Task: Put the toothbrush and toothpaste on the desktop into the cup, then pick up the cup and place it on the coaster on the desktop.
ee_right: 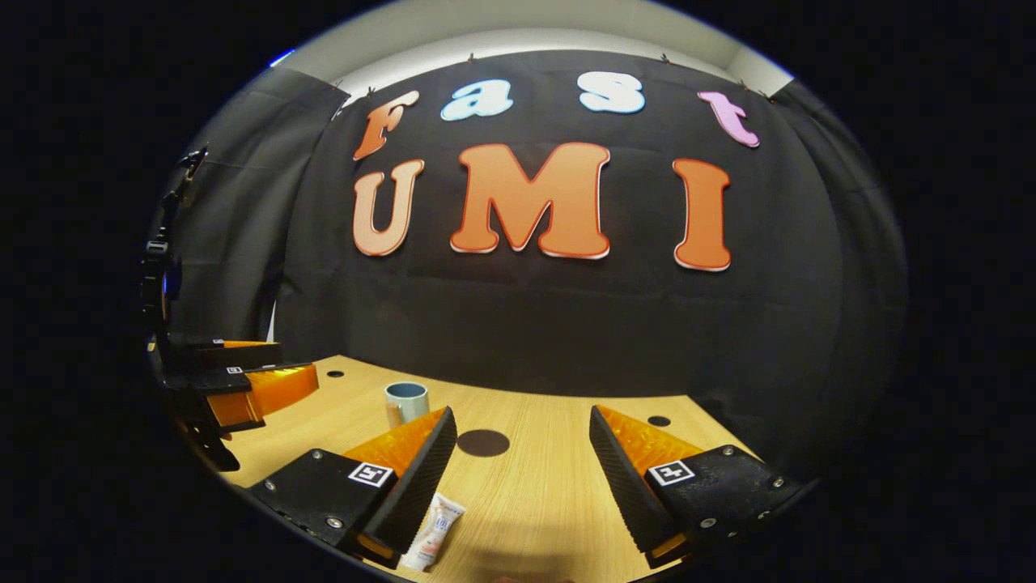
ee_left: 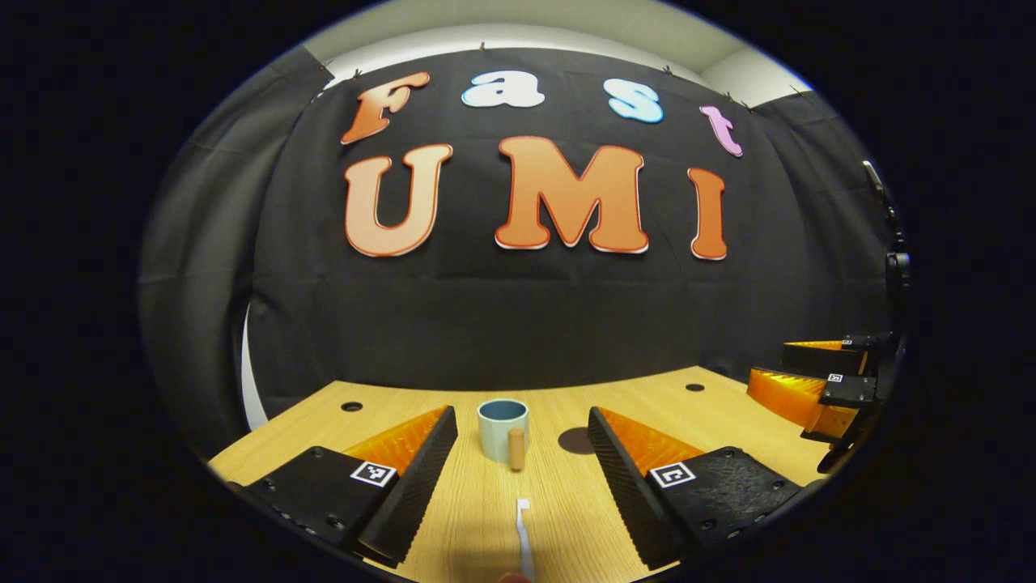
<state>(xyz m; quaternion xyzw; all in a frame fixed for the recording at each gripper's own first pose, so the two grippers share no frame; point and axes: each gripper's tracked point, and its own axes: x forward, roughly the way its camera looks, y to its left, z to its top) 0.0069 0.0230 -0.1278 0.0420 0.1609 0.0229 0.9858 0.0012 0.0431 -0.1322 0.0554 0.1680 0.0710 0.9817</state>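
Note:
A pale blue-green cup [ee_left: 502,429] with a wooden handle stands upright on the wooden desktop [ee_left: 558,518], straight ahead of my left gripper [ee_left: 522,453], which is open above the table. A white toothbrush [ee_left: 524,538] lies near the front edge between its fingers, untouched. The dark round coaster [ee_left: 576,440] lies just right of the cup. In the right gripper view, my right gripper [ee_right: 522,453] is open, the coaster [ee_right: 483,443] lies ahead, the cup [ee_right: 405,403] stands to the left, and a white toothpaste tube [ee_right: 433,530] lies beside the left finger. The right gripper [ee_left: 817,389] also appears at the far right of the left gripper view.
Small dark holes [ee_left: 351,406] dot the desktop near its back edge. The black cloth wall closes off the back and sides. In the right gripper view, the left gripper [ee_right: 243,389] hovers at the far left over the table.

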